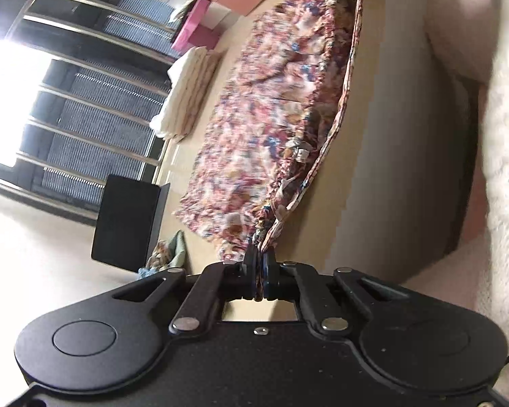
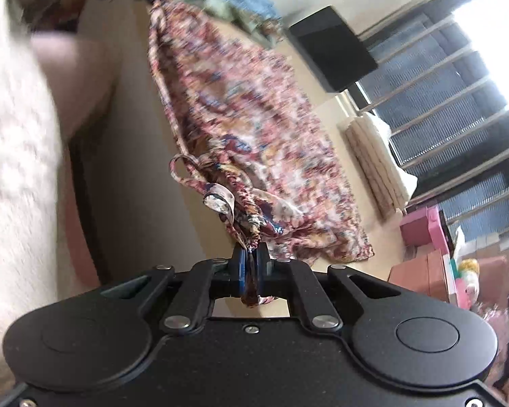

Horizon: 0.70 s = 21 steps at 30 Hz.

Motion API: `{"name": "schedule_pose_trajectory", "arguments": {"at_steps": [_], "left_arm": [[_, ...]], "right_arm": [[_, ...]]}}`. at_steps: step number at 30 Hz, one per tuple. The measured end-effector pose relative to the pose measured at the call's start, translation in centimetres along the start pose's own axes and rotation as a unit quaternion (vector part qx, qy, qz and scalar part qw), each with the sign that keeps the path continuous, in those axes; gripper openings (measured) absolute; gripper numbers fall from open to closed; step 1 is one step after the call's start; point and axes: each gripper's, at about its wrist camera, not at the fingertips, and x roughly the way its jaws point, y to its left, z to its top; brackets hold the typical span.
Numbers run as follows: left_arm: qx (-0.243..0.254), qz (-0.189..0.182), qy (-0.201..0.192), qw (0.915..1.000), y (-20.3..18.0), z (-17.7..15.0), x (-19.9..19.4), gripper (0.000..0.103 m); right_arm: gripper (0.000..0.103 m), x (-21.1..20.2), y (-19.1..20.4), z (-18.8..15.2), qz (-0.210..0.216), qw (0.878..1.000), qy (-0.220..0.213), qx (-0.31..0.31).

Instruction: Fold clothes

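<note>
A floral garment [image 1: 271, 108] in red, white and blue, with a gathered waistband and a tie string, stretches between both grippers above the beige table [image 1: 383, 156]. In the left wrist view my left gripper [image 1: 260, 254] is shut on one end of the waistband. In the right wrist view my right gripper [image 2: 251, 254] is shut on the other end of the floral garment [image 2: 254, 142], with a bit of cloth sticking out behind the pads. The string's loop [image 2: 186, 169] dangles near the right gripper. The far end of the cloth rests on the table.
A folded cream stack [image 1: 186, 91] lies at the table's window edge. A black box [image 1: 127, 222] stands near a pile of loose clothes [image 2: 234, 3]. Pink boxes [image 2: 424, 230] sit at one end. A person's fluffy white sleeve [image 1: 505, 135] is close by. Window bars [image 1: 85, 101] run behind.
</note>
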Motion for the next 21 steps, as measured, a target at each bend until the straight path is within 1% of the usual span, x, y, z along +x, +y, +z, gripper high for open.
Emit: {"name": "schedule_pose_trajectory", "arguments": {"at_steps": [3,7,9,12,14,16,18,21], "left_arm": [[-0.005,0.010,-0.005,0.9999,2.4,1.0,-1.4,0.004],[-0.006,0.051,-0.018,0.9985,7.0,3.0,-1.3,0.004],[0.003,0.077,-0.021,0.9968,9.2,4.4,-0.3,0.004],[0.012,0.097,-0.018,0.9950,12.0,6.6,3.1,0.004],[0.016,0.090,-0.001,0.9958,13.2,7.8,6.8,0.004],[0.017,0.068,0.027,0.9972,13.9,8.7,11.0,0.004],[0.016,0.040,0.058,0.9973,14.0,9.1,15.2,0.004],[0.007,-0.017,0.100,0.9948,14.0,9.6,20.7,0.004]], "right_arm": [[0.005,-1.8,-2.2,0.8,0.001,1.000,-0.011,0.012],[0.005,-3.3,-6.1,2.1,-0.010,0.999,-0.029,0.009],[0.005,-3.0,-8.4,2.9,-0.018,0.999,-0.035,0.009],[0.005,-0.5,-12.0,4.0,-0.030,0.999,-0.027,0.008],[0.005,2.3,-14.5,4.4,-0.031,0.999,-0.020,0.018],[0.005,5.8,-16.8,5.1,-0.016,0.999,-0.004,0.042],[0.005,10.0,-18.8,5.4,0.009,0.997,0.014,0.069],[0.005,16.0,-20.8,5.3,0.047,0.992,0.045,0.110]]}}
